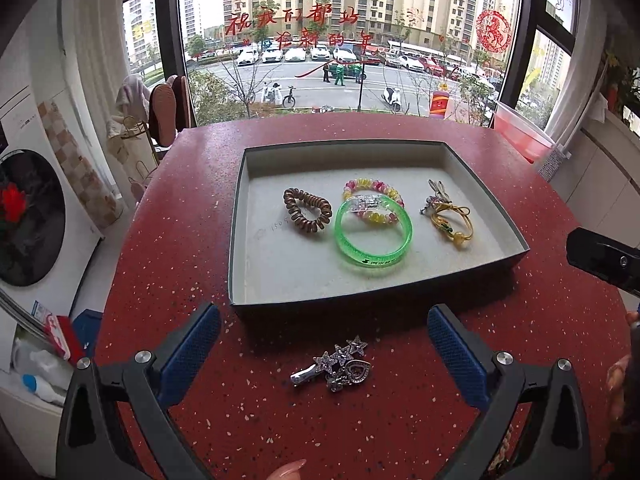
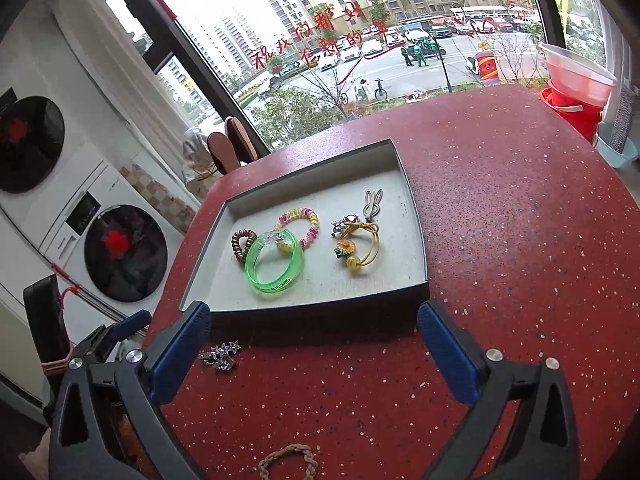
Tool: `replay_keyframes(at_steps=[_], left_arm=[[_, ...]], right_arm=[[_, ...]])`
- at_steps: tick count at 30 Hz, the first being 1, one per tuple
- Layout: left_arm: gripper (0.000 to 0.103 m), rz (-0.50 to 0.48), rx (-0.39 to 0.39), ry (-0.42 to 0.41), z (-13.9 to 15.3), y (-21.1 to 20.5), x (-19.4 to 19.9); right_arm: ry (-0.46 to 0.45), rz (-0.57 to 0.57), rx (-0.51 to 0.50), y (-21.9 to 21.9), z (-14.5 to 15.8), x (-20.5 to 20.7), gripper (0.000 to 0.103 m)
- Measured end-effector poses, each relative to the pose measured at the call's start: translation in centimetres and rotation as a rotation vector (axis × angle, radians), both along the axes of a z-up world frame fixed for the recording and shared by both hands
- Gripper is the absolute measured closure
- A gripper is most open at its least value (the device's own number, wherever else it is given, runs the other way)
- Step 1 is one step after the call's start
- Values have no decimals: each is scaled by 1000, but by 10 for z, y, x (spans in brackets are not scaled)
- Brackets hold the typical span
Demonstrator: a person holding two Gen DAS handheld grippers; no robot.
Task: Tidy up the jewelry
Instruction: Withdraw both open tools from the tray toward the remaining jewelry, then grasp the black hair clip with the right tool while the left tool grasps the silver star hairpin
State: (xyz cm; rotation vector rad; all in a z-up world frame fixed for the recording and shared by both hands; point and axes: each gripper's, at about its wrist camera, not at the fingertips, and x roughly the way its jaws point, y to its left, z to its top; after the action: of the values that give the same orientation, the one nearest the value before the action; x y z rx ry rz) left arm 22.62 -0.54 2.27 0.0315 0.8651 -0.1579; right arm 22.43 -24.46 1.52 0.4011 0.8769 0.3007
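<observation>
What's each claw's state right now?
Left claw: open, holding nothing.
Right claw: open, holding nothing.

Even, bright daylight pours through the large glass window (image 1: 344, 40) behind the speckled red stone bench (image 1: 192, 184), casting only soft shadows. Both fisheye views bend strongly at the edges, with dark corners; focus stays sharp.

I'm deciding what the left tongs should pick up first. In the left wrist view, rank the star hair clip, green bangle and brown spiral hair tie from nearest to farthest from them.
1. Star hair clip: on the red table, right between the open left tongs.
2. Green bangle: mid-tray, overlapping the beaded bracelet.
3. Brown spiral hair tie: left part of the tray; close to the bangle's range, only slightly farther.
</observation>
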Motion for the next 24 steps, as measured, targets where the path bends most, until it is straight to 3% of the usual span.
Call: replay_keyframes(at_steps=[4, 12, 24], left_arm=[[0, 23, 16, 17, -8, 11, -10], [0, 84, 28, 52, -30, 31, -24], [0, 22, 19, 74, -47, 25, -42]], right_arm=[[1, -8, -9, 3, -2, -9, 0], [107, 26, -63, 6, -16, -31, 0], [183, 151, -192, 34, -41, -92, 0]])
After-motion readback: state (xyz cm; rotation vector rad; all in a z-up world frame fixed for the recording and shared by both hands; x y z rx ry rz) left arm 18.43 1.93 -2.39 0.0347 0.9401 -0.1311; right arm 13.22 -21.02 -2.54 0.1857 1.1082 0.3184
